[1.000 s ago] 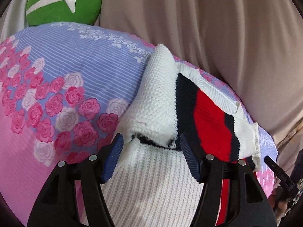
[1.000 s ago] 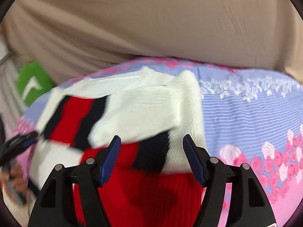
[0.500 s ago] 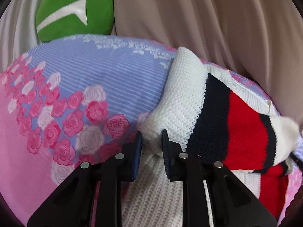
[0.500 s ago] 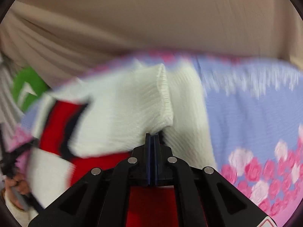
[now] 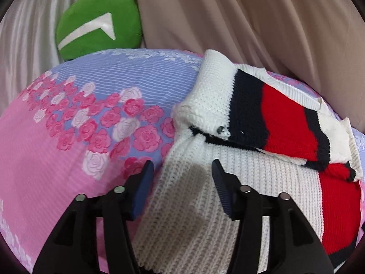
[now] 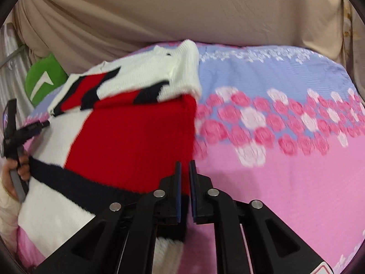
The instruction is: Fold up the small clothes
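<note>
The sweater (image 5: 228, 182) lies partly folded on the flowery bed (image 5: 68, 159). The left gripper (image 5: 180, 182) has just been opening its jaws, nothing pinched. The right gripper (image 6: 185, 182) jaws, just opening, are narrow over its red right edge.

A floral bedsheet (image 5: 68, 159) in pink and lilac covers the surface. A green cushion (image 5: 98, 25) leans against beige drapery (image 5: 251, 18) behind it.
</note>
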### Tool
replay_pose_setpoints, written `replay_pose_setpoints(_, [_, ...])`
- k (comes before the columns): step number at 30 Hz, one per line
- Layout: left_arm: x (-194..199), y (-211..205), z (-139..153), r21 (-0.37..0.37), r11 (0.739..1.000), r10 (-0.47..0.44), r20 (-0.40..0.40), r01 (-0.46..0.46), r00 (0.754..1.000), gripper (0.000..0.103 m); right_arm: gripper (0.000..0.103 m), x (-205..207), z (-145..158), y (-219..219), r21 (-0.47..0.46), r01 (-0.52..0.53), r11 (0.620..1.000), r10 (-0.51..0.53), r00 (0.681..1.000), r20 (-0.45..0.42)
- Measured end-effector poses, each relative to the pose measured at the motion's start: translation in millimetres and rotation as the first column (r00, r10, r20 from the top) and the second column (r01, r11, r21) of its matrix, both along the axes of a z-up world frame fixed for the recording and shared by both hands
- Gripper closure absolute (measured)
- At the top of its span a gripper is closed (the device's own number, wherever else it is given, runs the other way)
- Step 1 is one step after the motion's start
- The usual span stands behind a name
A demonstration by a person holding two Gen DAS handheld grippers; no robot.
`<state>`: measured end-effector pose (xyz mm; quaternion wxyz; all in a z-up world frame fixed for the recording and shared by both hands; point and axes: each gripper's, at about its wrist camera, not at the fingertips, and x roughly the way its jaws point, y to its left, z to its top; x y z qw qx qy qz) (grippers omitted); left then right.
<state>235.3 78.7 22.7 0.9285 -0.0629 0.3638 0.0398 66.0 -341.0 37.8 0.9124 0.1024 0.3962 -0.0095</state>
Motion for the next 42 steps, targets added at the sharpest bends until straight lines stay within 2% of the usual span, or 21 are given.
replay_pose_setpoints(3, [-7.3, 6.2, 2.1, -0.003, 0.998, 0.058, 0.024, -0.058, 0.998, 0.049, 0.087, 6.4, -8.6, -3.1, 0.069, -0.012, 0.998, 0.014, 0.999, -0.034])
replay_pose_setpoints(4, [-9.9, 9.1, 2.5, -0.018, 0.998, 0.066, 0.033, -0.066, 0.997, 0.049, 0.081, 6.0, -9.6, -2.3, 0.08, -0.018, 0.997, 0.021, 0.999, -0.032])
replay_pose_setpoints(5, [-12.2, 12.9, 2.5, -0.035, 0.996, 0.079, 0.04, -0.077, 0.996, 0.049, 0.074, 6.6, -10.8, -0.4, 0.067, -0.022, 0.998, 0.024, 0.999, -0.03])
replay_pose_setpoints(8, [-13.5, 20.7, 2.2, -0.07, 0.993, 0.102, 0.04, -0.099, 0.994, 0.049, 0.069, 6.5, -16.7, 4.7, 0.01, -0.001, 1.0, 0.001, 1.0, -0.028])
replay_pose_setpoints(13, [-12.7, 18.2, 1.4, -0.057, 0.994, 0.093, 0.039, -0.091, 0.995, 0.049, 0.064, 5.3, -19.5, 13.9, -0.074, 0.011, 0.997, -0.01, 1.0, 0.01])
replay_pose_setpoints(16, [-14.9, 16.0, 3.4, -0.056, 0.996, 0.067, 0.04, -0.065, 0.997, 0.048, 0.063, -1.7, -16.0, 12.6, -0.075, 0.027, 0.997, -0.025, 0.999, 0.029])
replay_pose_setpoints(21, [-55.4, 15.2, 14.6, -0.051, 0.998, -0.043, 0.026, 0.044, 0.999, 0.047, 0.05, -31.1, -13.6, 18.5, -0.068, 0.034, 0.997, -0.033, 0.999, 0.022])
replay_pose_setpoints(23, [-77.3, 16.3, 19.3, -0.027, 0.996, -0.089, 0.02, 0.09, 0.996, 0.037, 0.05, -49.0, -17.7, 23.6, -0.073, 0.043, 0.996, -0.042, 0.999, 0.014])
replay_pose_setpoints(27, [-117.7, 20.4, 16.9, 0.048, 0.988, -0.149, -0.024, 0.15, 0.989, 0.032, 0.046, -84.8, -20.2, 25.6, -0.03, 0.086, 0.996, -0.086, 0.996, 0.017])
replay_pose_setpoints(30, [-142.5, 33.0, 1.9, -0.01, 0.983, -0.186, -0.098, 0.186, 0.978, 0.031, 0.044, -114.2, -27.0, 26.9, 0.014, 0.095, 0.995, -0.095, 0.995, 0.0])
replay_pose_setpoints(32, [-155.8, 43.1, -11.1, -0.078, 0.976, -0.215, -0.154, 0.205, 0.964, 0.031, 0.042, -133.3, -28.2, 29.6, 0.022, 0.104, 0.994, -0.104, 0.995, -0.002])
replay_pose_setpoints(36, [-183.2, 48.6, -12.7, -0.082, 0.972, -0.227, -0.128, 0.218, 0.965, 0.031, 0.04, -156.9, -31.2, 35.0, 0.051, 0.113, 0.992, -0.113, 0.994, -0.004])
replay_pose_setpoints(38, [-189.7, 49.0, -14.0, -0.093, 0.973, -0.221, -0.093, 0.213, 0.971, 0.031, 0.04, -159.8, -30.3, 38.0, 0.034, 0.141, 0.989, -0.141, 0.99, 0.008])
replay_pose_setpoints(42, [-195.0, 38.9, -17.3, -0.047, 0.98, -0.196, -0.054, 0.193, 0.979, 0.03, 0.04, -157.1, -30.9, 37.2, 0.027, 0.189, 0.982, -0.189, 0.982, 0.009])
